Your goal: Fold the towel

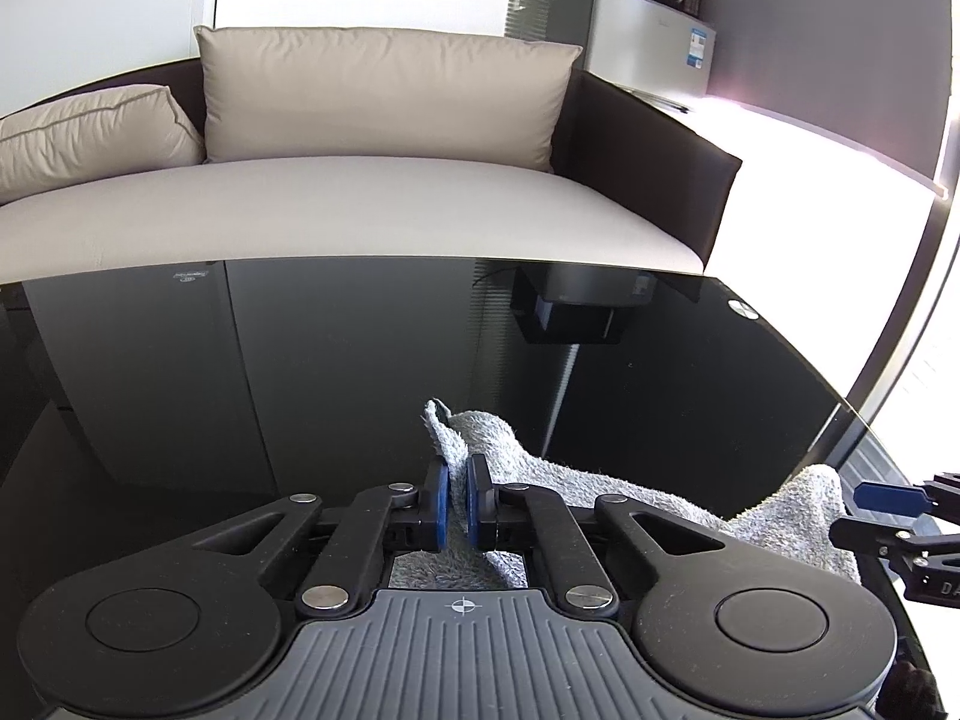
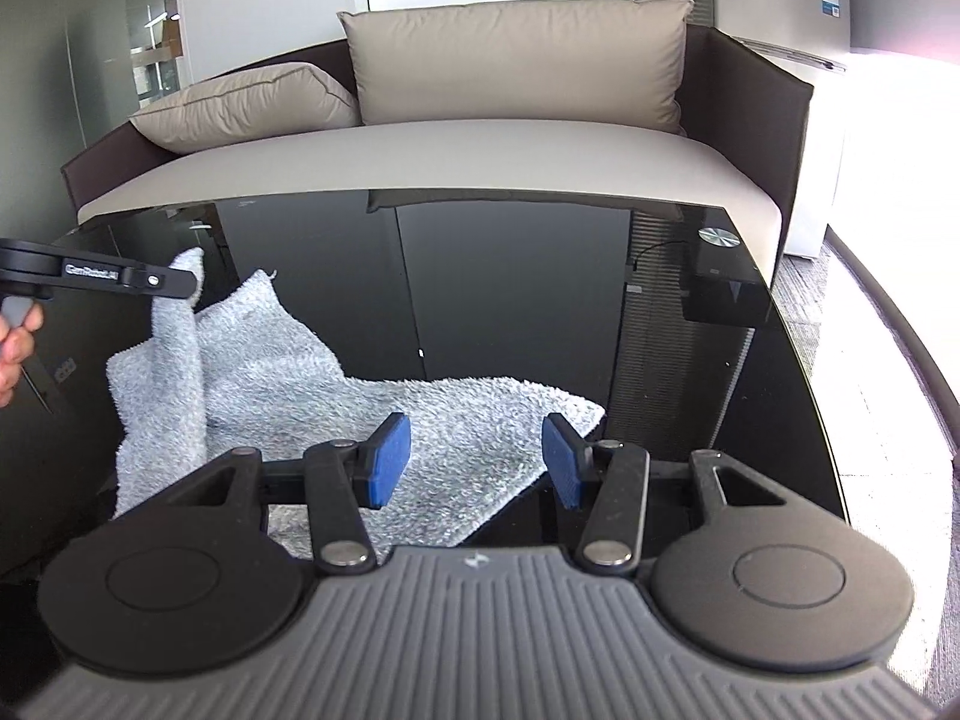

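A light grey terry towel point(image 2: 288, 384) lies rumpled on a glossy black glass table point(image 2: 540, 300). My left gripper point(image 1: 456, 501) is shut on a corner of the towel point(image 1: 480, 438) and holds it lifted off the table; it also shows in the right wrist view point(image 2: 180, 282) with the towel hanging from it. My right gripper point(image 2: 477, 459) is open and empty, hovering just above the towel's near right corner point(image 2: 570, 408). Its blue pads point(image 1: 888, 495) show at the right edge of the left wrist view, beside another raised fold point(image 1: 804, 510).
A beige and brown sofa point(image 1: 360, 204) with cushions stands right behind the table's far edge. A small fridge with a microwave on top point(image 1: 648, 30) stands at the back right. The table's right edge point(image 1: 840, 420) curves away toward a bright floor.
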